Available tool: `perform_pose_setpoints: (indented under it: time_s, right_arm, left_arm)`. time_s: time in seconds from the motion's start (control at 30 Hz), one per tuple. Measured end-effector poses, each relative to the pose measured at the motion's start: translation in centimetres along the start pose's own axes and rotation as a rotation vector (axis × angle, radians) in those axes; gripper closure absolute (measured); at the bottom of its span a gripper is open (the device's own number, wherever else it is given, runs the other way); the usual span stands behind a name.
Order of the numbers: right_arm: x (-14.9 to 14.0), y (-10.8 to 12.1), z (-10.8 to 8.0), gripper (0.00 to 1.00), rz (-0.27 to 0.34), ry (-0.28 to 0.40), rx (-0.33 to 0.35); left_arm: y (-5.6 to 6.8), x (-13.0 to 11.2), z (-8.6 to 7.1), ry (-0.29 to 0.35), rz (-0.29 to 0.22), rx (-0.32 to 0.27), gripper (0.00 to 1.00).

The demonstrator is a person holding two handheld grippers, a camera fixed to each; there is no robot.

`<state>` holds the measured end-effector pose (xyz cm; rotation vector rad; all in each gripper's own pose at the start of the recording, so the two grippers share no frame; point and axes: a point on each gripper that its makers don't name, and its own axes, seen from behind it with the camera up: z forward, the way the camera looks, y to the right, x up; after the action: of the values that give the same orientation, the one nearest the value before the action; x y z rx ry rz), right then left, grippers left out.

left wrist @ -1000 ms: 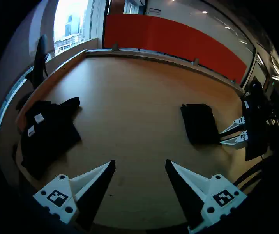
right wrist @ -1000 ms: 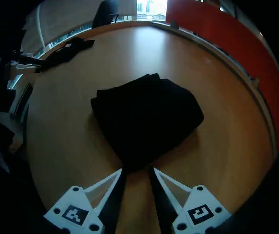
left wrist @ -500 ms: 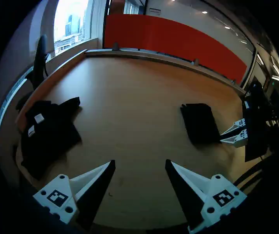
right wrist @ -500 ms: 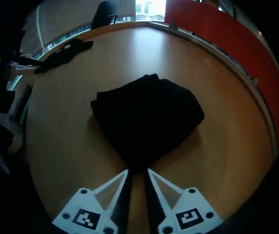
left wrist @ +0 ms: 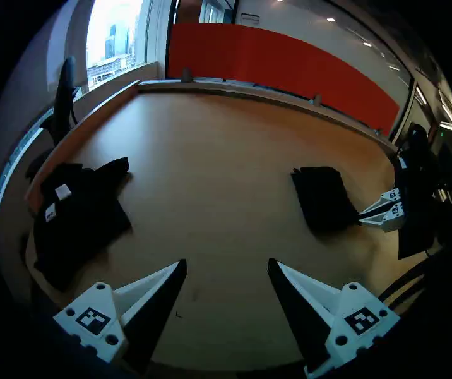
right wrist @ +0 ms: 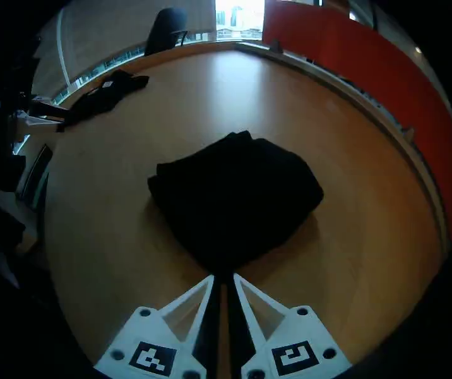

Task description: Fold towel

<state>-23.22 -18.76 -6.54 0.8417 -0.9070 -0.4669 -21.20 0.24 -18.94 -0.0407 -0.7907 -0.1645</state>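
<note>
A large wooden table [left wrist: 213, 158] stands before a red partition [left wrist: 276, 63], with a bright window [left wrist: 115, 38] and an office chair [left wrist: 65, 95] at the side.

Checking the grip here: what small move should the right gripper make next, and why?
Probably a slight lift to test the hold: the right gripper is nearly shut on the near corner of the folded black towel, flat on the table.

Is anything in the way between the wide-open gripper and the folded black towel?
Nothing visible: just bare table lies between the left gripper and the folded towel. The right gripper is at its far edge.
</note>
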Motion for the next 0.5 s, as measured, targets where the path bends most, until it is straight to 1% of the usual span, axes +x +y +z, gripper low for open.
perform_pose_setpoints:
  time_s: [0.27, 0.4, 0.5]
  right_arm:
    - [3.7, 1.4, -2.4, 0.95, -0.026, 0.062, -0.039]
    - [6.1, 2.2, -3.9, 0.95, -0.045, 0.097, -0.052]
    - [8.2, 2.8, -5.2, 0.95, -0.072, 0.129, -0.066]
  left_arm:
    - [0.2, 0.7, 0.4, 0.009, 0.0, -0.015, 0.05]
    - [0.5, 1.5, 0.7, 0.02, 0.008, -0.024, 0.05]
    - [0.8, 2.3, 0.8, 0.03, 0.012, -0.036, 0.05]
